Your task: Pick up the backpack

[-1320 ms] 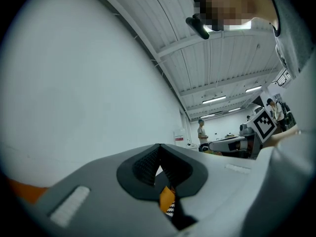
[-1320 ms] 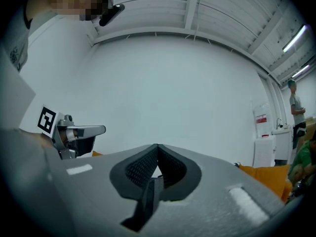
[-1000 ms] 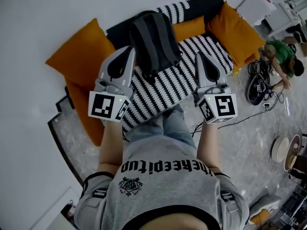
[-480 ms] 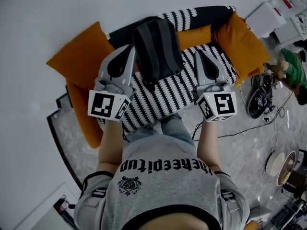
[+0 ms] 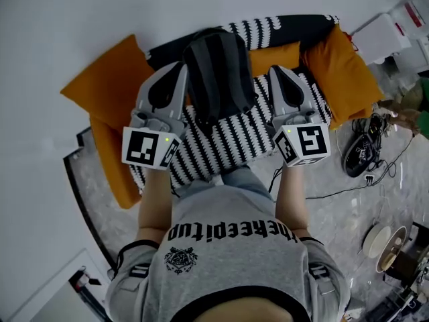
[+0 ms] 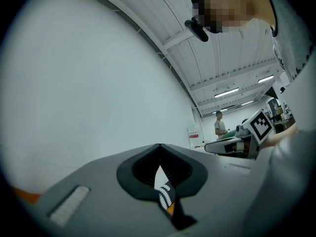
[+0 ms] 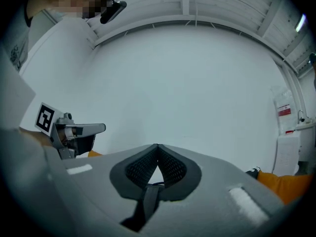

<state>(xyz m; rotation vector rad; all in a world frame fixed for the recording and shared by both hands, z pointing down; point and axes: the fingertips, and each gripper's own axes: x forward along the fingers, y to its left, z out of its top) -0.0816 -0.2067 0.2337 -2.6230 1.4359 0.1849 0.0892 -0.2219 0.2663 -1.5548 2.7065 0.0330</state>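
A dark grey backpack [image 5: 218,72] stands on a sofa with a black-and-white striped cover [image 5: 234,133], leaning on the backrest. My left gripper [image 5: 179,66] is just left of the backpack and my right gripper [image 5: 273,69] just right of it; both point at the sofa back, apart from the bag. In the left gripper view the left gripper's [image 6: 159,145] jaws meet at the tips with nothing held. In the right gripper view the right gripper's [image 7: 157,145] jaws are likewise shut and empty; a dark strap [image 7: 146,201] shows through the gap behind the tips.
Orange cushions lie at the sofa's left [image 5: 110,86], right [image 5: 342,72] and behind the bag [image 5: 275,49]. A white wall stands behind. Cables and a dark object [image 5: 358,156] lie on the floor at right, bowls [image 5: 375,240] further forward, white boxes [image 5: 392,32] at upper right.
Both grippers have moved forward along the backpack's two sides, still shut. The sofa sits lower and more to the right in the head view, and the figure in green at right has left the picture.
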